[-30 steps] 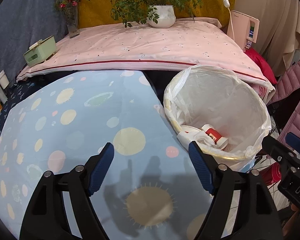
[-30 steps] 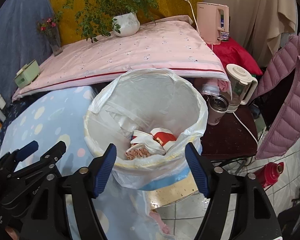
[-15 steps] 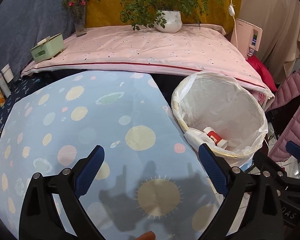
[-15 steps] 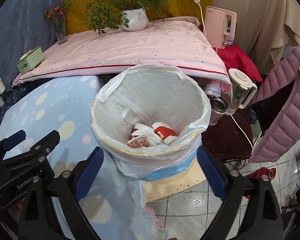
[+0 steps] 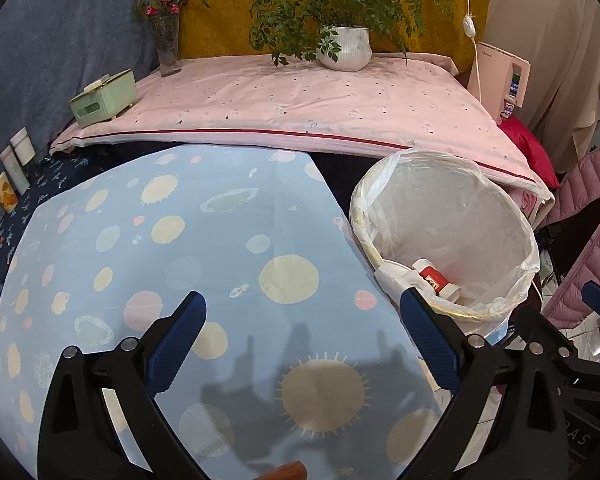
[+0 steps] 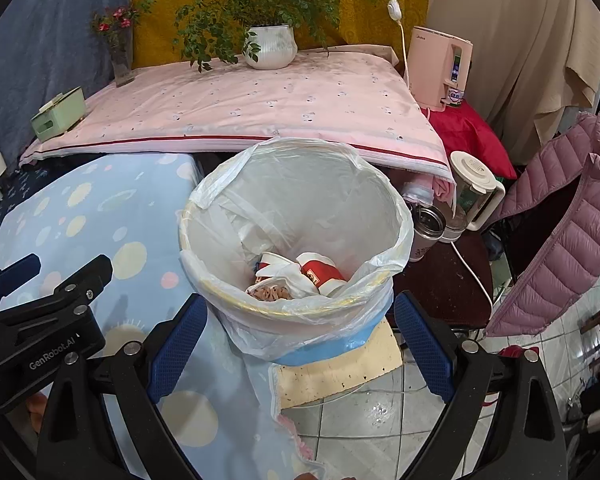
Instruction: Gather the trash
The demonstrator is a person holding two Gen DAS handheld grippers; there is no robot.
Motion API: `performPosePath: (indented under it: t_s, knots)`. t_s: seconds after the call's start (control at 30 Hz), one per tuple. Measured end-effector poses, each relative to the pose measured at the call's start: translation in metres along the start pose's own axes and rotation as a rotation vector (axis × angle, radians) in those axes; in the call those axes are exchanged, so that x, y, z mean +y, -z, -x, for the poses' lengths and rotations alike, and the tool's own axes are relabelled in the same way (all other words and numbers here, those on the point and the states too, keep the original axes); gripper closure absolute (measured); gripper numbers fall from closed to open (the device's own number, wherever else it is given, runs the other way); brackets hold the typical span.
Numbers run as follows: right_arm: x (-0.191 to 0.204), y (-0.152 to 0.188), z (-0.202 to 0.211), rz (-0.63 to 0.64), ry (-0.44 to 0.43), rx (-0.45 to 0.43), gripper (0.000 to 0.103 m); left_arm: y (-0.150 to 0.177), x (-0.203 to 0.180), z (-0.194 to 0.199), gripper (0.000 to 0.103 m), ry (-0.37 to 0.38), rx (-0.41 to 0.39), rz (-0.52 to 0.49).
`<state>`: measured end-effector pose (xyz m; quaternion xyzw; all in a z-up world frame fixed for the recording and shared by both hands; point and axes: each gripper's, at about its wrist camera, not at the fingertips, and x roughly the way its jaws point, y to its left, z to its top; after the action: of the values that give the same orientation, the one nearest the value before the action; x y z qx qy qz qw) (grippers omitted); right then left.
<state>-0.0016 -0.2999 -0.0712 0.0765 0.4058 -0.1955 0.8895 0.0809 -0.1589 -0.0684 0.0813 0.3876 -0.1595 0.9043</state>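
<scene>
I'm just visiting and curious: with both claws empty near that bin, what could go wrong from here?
Two possible risks. The white plastic-lined trash bin stands beside the blue planet-print tablecloth, seemingly on a board; a bump from the open right gripper could tip it. The loose liner edge might also snag a finger.

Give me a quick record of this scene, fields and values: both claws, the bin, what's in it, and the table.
left claw: open, holding nothing, over the blue spotted tablecloth
right claw: open, holding nothing, facing the bin
trash bin: beside the table, lined with a clear plastic bag
bin contents: red and white paper cups, crumpled wrappers
loose trash on tablecloth: none visible
</scene>
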Motion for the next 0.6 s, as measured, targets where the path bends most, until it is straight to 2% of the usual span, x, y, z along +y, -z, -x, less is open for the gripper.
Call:
performPosePath:
  t_s: [0.6]
  knots:
    - [-0.001, -0.014, 0.006, 0.007, 0.009, -0.007, 0.012, -0.017, -0.008, 0.001, 0.01, -0.015, 0.03, -0.016]
